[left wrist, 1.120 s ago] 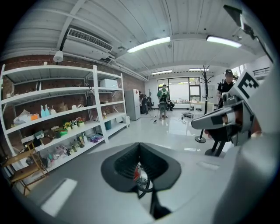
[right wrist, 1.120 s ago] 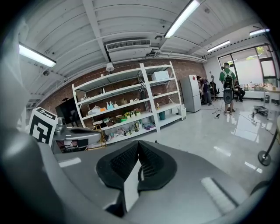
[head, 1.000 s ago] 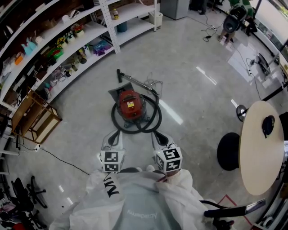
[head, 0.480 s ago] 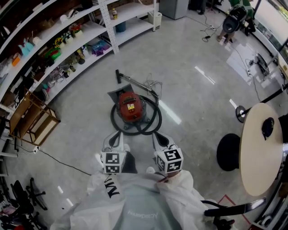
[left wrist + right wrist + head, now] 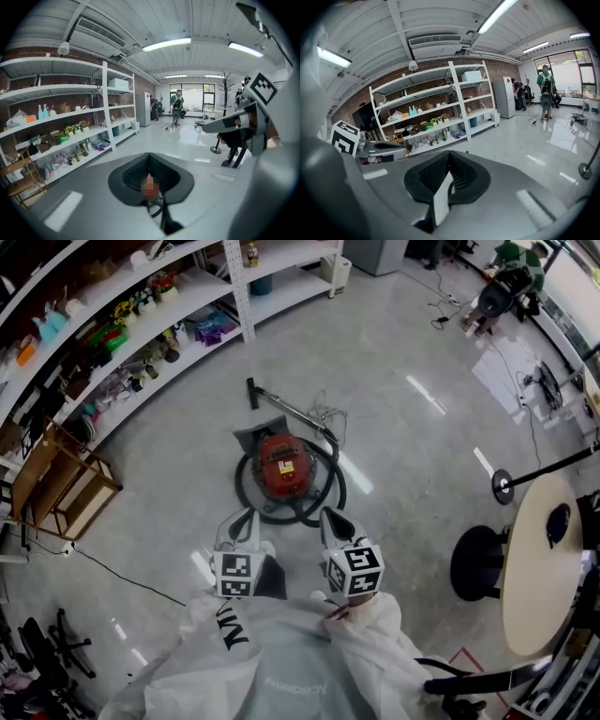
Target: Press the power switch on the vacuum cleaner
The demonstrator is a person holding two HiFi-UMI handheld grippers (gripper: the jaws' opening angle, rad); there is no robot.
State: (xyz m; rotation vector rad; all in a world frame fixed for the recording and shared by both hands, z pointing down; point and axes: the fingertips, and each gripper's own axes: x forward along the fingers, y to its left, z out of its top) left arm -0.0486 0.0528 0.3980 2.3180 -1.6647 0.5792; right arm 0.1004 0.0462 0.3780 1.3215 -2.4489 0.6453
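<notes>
Item: vacuum cleaner. Red round canister with a yellow label on top, a black hose looped round it, and a metal wand running off to the far left. It sits on the grey floor just ahead of both grippers, touching neither.

Left gripper: I read its fingers pressed together, with nothing held. Right gripper: the same, tips meeting.

Only the head view shows me the canister whole. The gripper views show shelves on a brick wall.
</notes>
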